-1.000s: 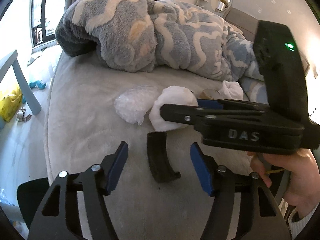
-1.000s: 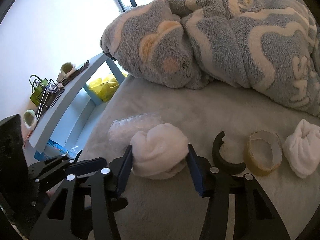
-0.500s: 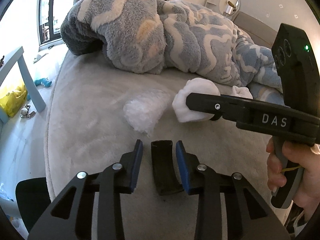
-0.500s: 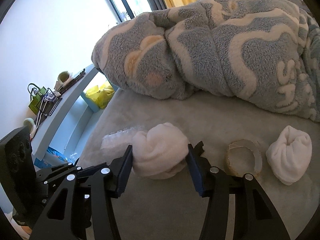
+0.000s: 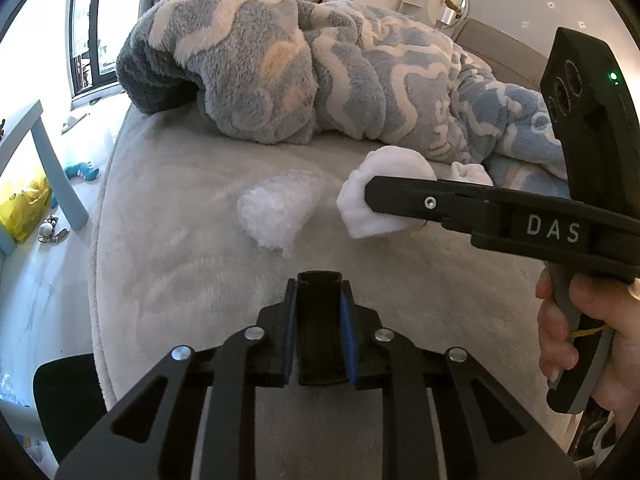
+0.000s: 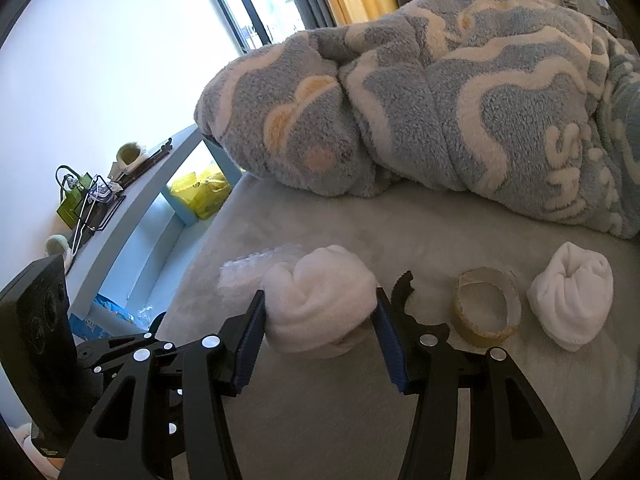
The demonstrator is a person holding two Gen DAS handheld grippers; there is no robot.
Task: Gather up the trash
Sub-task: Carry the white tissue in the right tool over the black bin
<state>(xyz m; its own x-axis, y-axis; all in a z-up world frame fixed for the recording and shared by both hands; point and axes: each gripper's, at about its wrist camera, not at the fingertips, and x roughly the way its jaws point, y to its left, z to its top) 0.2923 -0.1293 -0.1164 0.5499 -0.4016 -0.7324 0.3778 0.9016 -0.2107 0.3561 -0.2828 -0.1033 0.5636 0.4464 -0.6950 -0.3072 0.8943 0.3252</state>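
My left gripper (image 5: 320,292) is shut on a short curved piece of black plastic (image 5: 320,320), just over the grey bed cover (image 5: 180,260). My right gripper (image 6: 320,300) is shut on a white rolled cloth bundle (image 6: 316,308), whose sides touch both blue pads. Left of that bundle lies a crumpled clear plastic wrap (image 5: 276,208). In the right wrist view, another broken black ring piece (image 6: 400,300), a used tape roll core (image 6: 486,308) and a second white cloth bundle (image 6: 568,300) lie in a row to the right.
A heaped blue and cream fleece blanket (image 5: 280,68) fills the far side of the bed. Off the bed's left edge stand a light blue table (image 6: 132,208) with small items and a yellow bag (image 6: 200,192) beneath. A black chair (image 5: 60,400) sits at the near left.
My left gripper's jaws have come together on the black plastic piece, which lay loose between them before. The right gripper keeps the white bundle and has hardly moved.
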